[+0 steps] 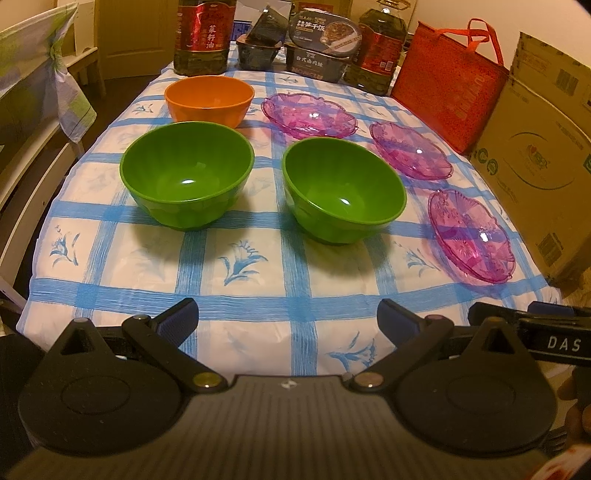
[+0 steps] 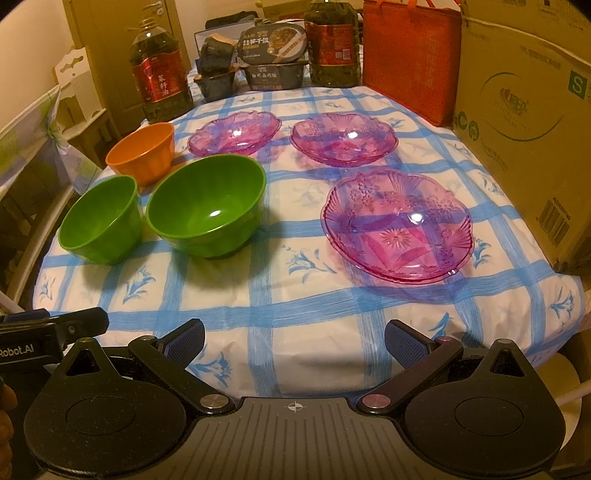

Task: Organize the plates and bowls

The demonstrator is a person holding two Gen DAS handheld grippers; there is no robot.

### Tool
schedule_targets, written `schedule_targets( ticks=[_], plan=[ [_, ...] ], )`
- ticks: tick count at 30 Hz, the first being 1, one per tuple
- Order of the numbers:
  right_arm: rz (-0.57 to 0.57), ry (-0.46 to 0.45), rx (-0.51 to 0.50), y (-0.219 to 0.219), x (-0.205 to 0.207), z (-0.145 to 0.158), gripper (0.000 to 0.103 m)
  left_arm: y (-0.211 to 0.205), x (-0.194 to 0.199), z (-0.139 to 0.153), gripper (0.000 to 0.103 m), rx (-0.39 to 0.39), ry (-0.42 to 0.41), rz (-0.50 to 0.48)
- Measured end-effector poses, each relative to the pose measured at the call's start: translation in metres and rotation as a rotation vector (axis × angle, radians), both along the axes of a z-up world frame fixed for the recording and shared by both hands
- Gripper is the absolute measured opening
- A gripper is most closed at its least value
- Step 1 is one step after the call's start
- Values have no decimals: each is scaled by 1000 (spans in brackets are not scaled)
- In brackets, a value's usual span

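Observation:
Two green bowls stand side by side on the checked tablecloth, one at the left [image 1: 186,173] [image 2: 99,218] and one to its right [image 1: 343,188] [image 2: 207,203]. An orange bowl [image 1: 209,98] [image 2: 142,151] sits behind them. Three pink see-through plates lie on the right half: near [image 1: 471,236] [image 2: 397,223], middle [image 1: 410,149] [image 2: 343,138], far [image 1: 308,114] [image 2: 234,133]. My left gripper [image 1: 287,319] hangs open over the near table edge, holding nothing. My right gripper [image 2: 294,341] is open too, empty, short of the near plate.
Two big oil bottles [image 1: 205,33] [image 2: 332,40], stacked food boxes [image 1: 321,44] [image 2: 273,59] and a red bag [image 1: 450,85] [image 2: 410,55] line the far edge. A large cardboard box [image 1: 539,166] [image 2: 524,122] walls the right side. A chair [image 1: 33,110] stands at the left.

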State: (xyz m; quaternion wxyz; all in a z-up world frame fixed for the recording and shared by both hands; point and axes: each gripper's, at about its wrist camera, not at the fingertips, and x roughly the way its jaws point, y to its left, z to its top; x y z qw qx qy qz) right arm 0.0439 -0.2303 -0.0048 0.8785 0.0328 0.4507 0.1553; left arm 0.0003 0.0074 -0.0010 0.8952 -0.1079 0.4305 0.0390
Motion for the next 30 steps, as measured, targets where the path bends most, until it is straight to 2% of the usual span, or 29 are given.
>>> schedule_targets(
  ticks=[8, 17, 21, 25, 28, 30],
  plan=[
    [-103, -17, 26, -27, 15, -3, 103, -6, 21, 5, 102, -80, -19, -13],
    [-245, -21, 58, -90, 43, -9, 103, -55, 67, 2, 102, -165, -22, -122],
    [-281, -18, 56, -117, 57, -18, 102, -88, 92, -8, 97, -160, -19, -181],
    [-309, -20, 57, -138, 75, -29, 102, -120, 116, -19, 91, -101, -20, -217],
    [-303, -28, 73, -150, 87, -37, 102, -139, 133, -31, 85, -90, -11, -243],
    [-290, -28, 73, -154, 96, -43, 96, -148, 142, -39, 81, -85, 0, -243]
  ],
)
